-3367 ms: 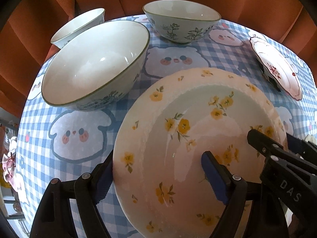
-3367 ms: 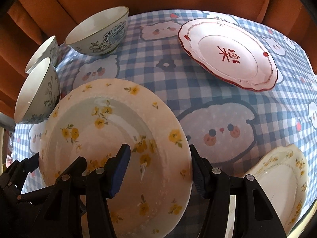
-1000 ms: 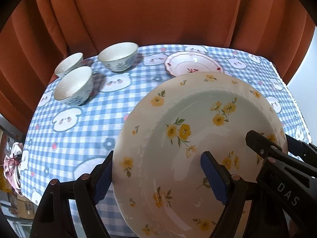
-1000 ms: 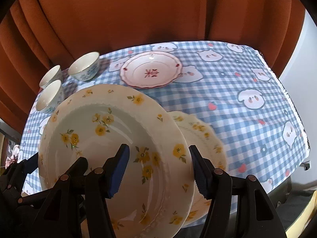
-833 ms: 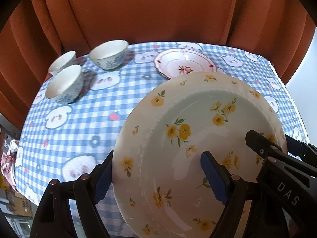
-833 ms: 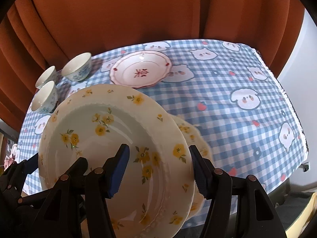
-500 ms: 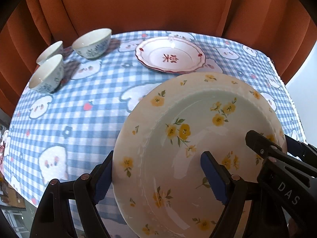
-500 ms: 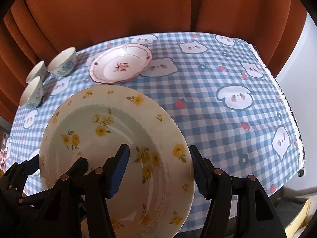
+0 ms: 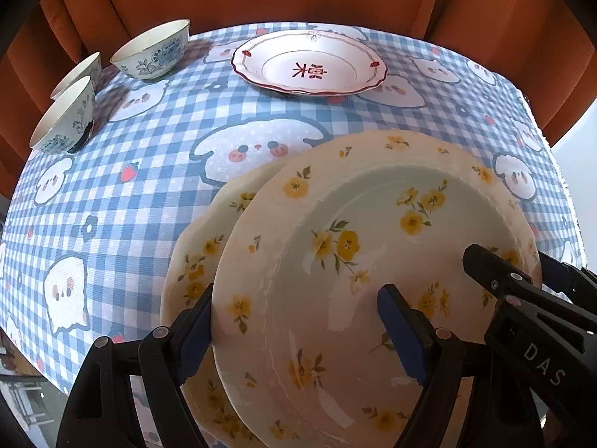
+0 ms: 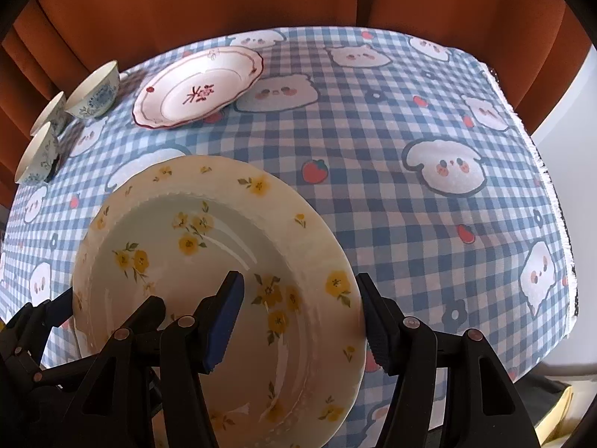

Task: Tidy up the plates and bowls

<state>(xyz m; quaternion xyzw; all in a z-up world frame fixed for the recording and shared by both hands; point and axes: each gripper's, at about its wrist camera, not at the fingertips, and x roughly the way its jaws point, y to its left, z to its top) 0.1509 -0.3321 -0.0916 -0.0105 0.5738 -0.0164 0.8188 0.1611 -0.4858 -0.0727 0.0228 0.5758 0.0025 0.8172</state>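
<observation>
Both claws clamp one glossy yellow-flowered plate (image 9: 373,246) by opposite rims: left gripper (image 9: 298,328), right gripper (image 10: 298,310), above the checked tablecloth (image 10: 373,171). Only the left view shows a matching second plate (image 9: 201,246) on the cloth underneath it

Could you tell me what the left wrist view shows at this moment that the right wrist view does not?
Only the left wrist view shows a second yellow-flowered plate lying beneath the held plate. Only the right wrist view shows the tablecloth's right edge and the pale wall beyond. Both show the left gripper and right gripper clamping the held plate's rim, the red-rimmed plate and three bowls.
</observation>
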